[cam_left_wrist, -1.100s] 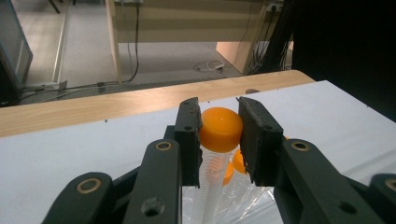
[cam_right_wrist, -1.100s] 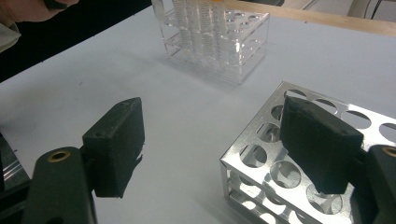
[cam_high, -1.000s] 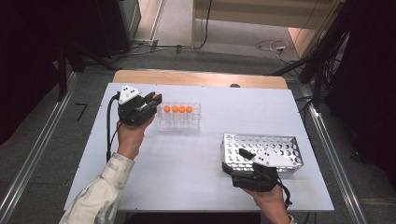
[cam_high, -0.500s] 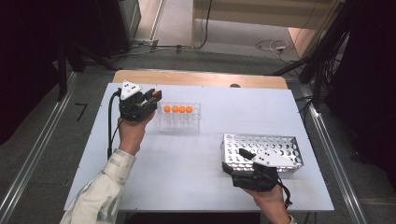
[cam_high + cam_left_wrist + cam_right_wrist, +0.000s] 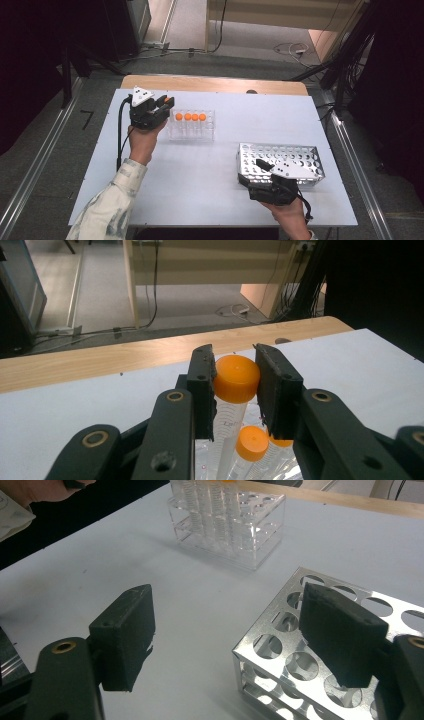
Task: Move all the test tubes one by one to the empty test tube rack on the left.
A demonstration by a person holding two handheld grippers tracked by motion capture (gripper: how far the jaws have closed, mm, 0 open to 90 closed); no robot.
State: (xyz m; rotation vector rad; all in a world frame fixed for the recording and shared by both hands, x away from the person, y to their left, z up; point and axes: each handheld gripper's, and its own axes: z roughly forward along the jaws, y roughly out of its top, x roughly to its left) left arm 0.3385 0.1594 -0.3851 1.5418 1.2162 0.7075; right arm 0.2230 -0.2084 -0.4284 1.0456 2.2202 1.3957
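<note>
Left gripper (image 5: 167,102) is up at the far left of the table, held by a hand (image 5: 142,142) with the patterned sleeve (image 5: 107,210) running back toward the bottom edge; its jaws are pinched in close together. Right gripper (image 5: 260,165) sits low at the near right, right hand (image 5: 287,217) under it, jaws spread wide apart.

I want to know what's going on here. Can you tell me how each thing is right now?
Left gripper: shut on a tube's orange cap.
Held tube: capped, gripped by the cap above the clear rack.
Clear rack: upright, four orange-capped tubes in a row.
Metal rack: upright, holes look empty.
Right gripper: open, one jaw over the metal rack's corner.
</note>
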